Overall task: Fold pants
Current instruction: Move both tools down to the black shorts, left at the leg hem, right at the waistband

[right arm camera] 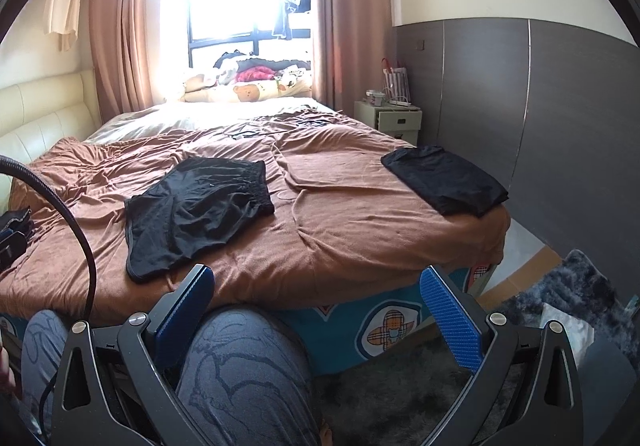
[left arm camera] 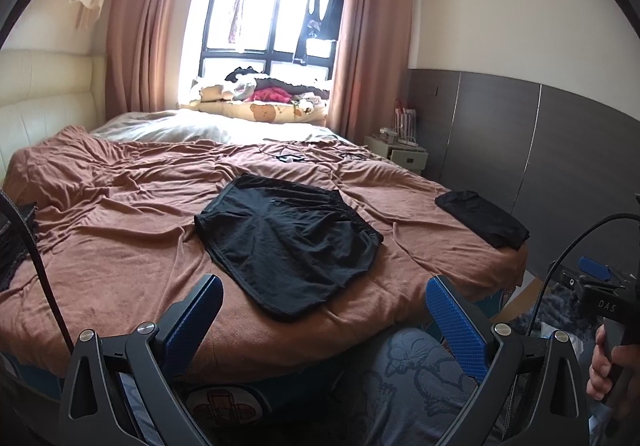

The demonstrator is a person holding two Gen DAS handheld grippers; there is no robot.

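Note:
Black shorts [left arm camera: 288, 242] lie spread flat on the brown bedspread [left arm camera: 120, 238], waistband toward the far side, one leg hem near the bed's front edge. In the right wrist view the same shorts [right arm camera: 196, 210] sit left of centre. My left gripper [left arm camera: 324, 302] is open, held back from the front edge of the bed with nothing between its blue pads. My right gripper [right arm camera: 316, 294] is also open and empty, hovering off the bed above a person's knee [right arm camera: 248, 366]. The right gripper's body [left arm camera: 600, 294] shows at the right edge of the left wrist view, held by a hand [left arm camera: 608, 366].
A folded black garment [left arm camera: 482, 218] [right arm camera: 444, 178] rests at the bed's right corner. A pile of clothes [left arm camera: 264, 90] lies under the window. A small nightstand [right arm camera: 388, 118] stands by the grey wall panel. A dark shaggy rug [right arm camera: 560, 294] covers the floor at right. Cables [left arm camera: 292, 156] lie mid-bed.

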